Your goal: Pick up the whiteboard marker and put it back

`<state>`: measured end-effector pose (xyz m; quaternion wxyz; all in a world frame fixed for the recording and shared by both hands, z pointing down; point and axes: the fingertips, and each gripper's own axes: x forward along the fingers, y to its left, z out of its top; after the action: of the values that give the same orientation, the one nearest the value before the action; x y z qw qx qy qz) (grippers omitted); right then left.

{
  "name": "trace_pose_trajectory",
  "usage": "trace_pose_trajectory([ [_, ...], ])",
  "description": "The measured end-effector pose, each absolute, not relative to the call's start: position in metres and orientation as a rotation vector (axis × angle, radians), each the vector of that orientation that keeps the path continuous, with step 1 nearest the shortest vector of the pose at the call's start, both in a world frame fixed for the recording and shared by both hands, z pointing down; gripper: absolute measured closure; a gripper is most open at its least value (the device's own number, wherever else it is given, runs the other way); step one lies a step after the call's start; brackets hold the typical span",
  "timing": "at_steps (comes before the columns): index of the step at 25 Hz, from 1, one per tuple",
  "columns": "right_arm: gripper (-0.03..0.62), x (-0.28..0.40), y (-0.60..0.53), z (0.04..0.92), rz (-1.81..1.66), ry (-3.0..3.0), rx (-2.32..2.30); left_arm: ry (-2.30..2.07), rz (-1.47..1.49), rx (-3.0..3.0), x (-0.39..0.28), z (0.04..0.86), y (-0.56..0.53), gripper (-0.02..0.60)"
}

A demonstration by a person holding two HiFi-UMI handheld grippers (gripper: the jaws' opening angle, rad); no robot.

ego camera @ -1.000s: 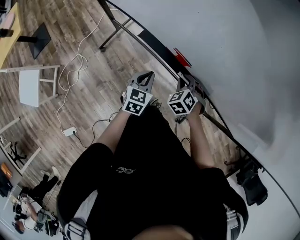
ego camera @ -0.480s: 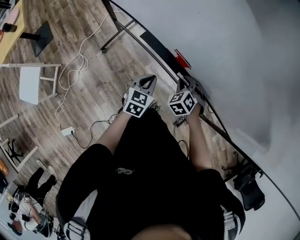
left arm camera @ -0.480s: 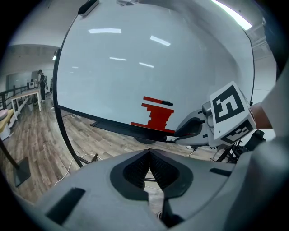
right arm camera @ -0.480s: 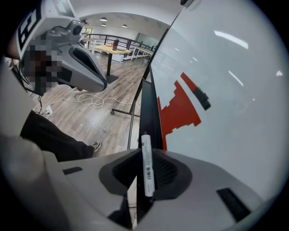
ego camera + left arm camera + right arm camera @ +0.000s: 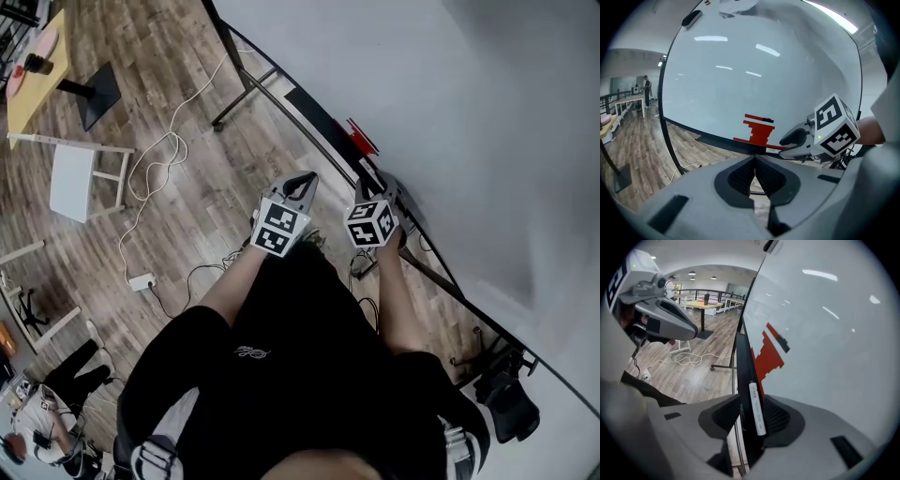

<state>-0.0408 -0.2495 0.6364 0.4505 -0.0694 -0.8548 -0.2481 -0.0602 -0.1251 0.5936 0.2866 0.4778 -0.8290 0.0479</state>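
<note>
Right gripper [image 5: 752,404]: jaws wide, having just been opening. The whiteboard marker [image 5: 757,409], a white barrel, lies between them with neither pad seen pressing on it. It rests lengthwise on the dark tray [image 5: 743,362] along the lower edge of the whiteboard [image 5: 825,333], at the lower centre of the right gripper view. Above it on the board is a red stepped patch [image 5: 766,355].

Left gripper [image 5: 754,161]: jaws closed together, nothing between them. It is pointed at the same board, clear of the tray.

In the head view the two grippers sit side by side at frame centre, left [image 5: 298,186] and right [image 5: 384,192]. The whiteboard fills the upper right. Wooden floor [image 5: 141,244], a white cable [image 5: 159,155] and a yellow table [image 5: 37,75] occupy the left.
</note>
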Motion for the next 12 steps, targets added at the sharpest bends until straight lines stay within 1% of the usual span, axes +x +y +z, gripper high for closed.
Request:
trace_pose_trajectory([
  [6,0.451,-0.036,-0.249,0.609,-0.483,-2.267,-0.154,-2.295,0.12,1.256,-0.061,0.571,-0.137,0.575],
  [12,0.453,-0.024,-0.241,0.556,-0.288,-2.495,-0.19,-2.397,0.061,1.245,-0.047,0.527,-0.146,0.575],
])
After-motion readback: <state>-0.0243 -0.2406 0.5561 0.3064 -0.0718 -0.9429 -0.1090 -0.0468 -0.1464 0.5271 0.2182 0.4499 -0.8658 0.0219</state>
